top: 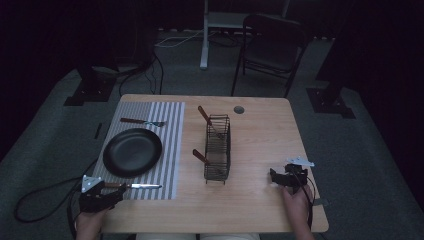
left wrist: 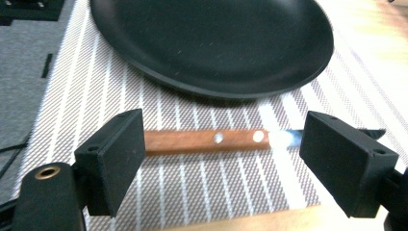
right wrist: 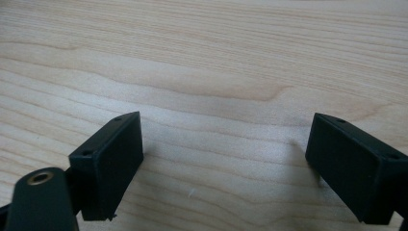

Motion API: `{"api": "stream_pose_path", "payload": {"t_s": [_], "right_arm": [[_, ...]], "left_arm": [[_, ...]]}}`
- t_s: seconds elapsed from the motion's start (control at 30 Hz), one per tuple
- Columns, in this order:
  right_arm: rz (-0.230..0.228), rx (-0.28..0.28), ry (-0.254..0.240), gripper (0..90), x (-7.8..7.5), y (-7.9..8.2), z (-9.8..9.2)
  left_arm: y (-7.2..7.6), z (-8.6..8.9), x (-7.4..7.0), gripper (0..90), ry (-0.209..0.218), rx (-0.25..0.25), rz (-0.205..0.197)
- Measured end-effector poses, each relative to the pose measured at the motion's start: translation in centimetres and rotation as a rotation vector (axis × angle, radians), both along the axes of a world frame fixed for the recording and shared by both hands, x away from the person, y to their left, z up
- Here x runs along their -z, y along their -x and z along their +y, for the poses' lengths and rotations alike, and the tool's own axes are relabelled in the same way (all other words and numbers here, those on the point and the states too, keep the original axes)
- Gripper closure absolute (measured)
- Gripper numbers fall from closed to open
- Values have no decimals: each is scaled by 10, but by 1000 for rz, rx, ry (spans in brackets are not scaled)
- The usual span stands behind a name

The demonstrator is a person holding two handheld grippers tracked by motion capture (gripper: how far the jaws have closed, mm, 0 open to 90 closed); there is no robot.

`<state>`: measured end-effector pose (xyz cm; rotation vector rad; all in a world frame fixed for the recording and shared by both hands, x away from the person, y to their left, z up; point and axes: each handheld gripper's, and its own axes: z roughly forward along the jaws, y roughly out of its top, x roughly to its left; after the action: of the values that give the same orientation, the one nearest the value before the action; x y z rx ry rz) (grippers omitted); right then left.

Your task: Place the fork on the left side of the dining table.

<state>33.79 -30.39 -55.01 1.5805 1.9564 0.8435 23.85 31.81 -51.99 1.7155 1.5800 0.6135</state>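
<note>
A knife with a wooden handle (left wrist: 202, 140) lies on the striped placemat (top: 170, 145) just in front of the black plate (top: 132, 152); its steel blade (top: 146, 186) points right. My left gripper (top: 116, 195) stands open at the mat's near left corner, its jaws apart on either side of the knife handle, not touching it. My right gripper (top: 276, 178) rests open near the table's front right, and bare wood (right wrist: 221, 96) lies between its jaws. A fork (top: 142, 121) lies on the mat behind the plate.
A black wire basket (top: 218, 147) stands mid-table with two wooden-handled utensils (top: 202, 157) poking out. A round grommet (top: 238, 109) sits near the far edge. A folding chair (top: 272, 50) and stand legs are on the floor beyond.
</note>
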Motion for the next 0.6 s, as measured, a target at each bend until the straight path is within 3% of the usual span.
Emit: {"api": "stream_pose_path", "payload": {"t_s": [0.1, 0.13, 0.17, 0.3, 0.4, 0.6], "right_arm": [[0, 0, 0, 126, 0, 0, 0], [0, 0, 0, 126, 0, 0, 0], [0, 0, 0, 126, 0, 0, 0], [0, 0, 0, 126, 0, 0, 0], [0, 0, 0, 126, 0, 0, 0], [0, 0, 0, 126, 0, 0, 0]], "left_arm": [[7, 1, 1, 164, -25, -24, -16], [15, 2, 2, 164, -77, -48, -12], [18, 3, 2, 164, -94, -63, -8], [26, 10, 5, 164, -106, -103, 8], [29, 16, 4, 164, -73, -125, 4], [27, 17, 4, 164, -66, -122, -6]]}}
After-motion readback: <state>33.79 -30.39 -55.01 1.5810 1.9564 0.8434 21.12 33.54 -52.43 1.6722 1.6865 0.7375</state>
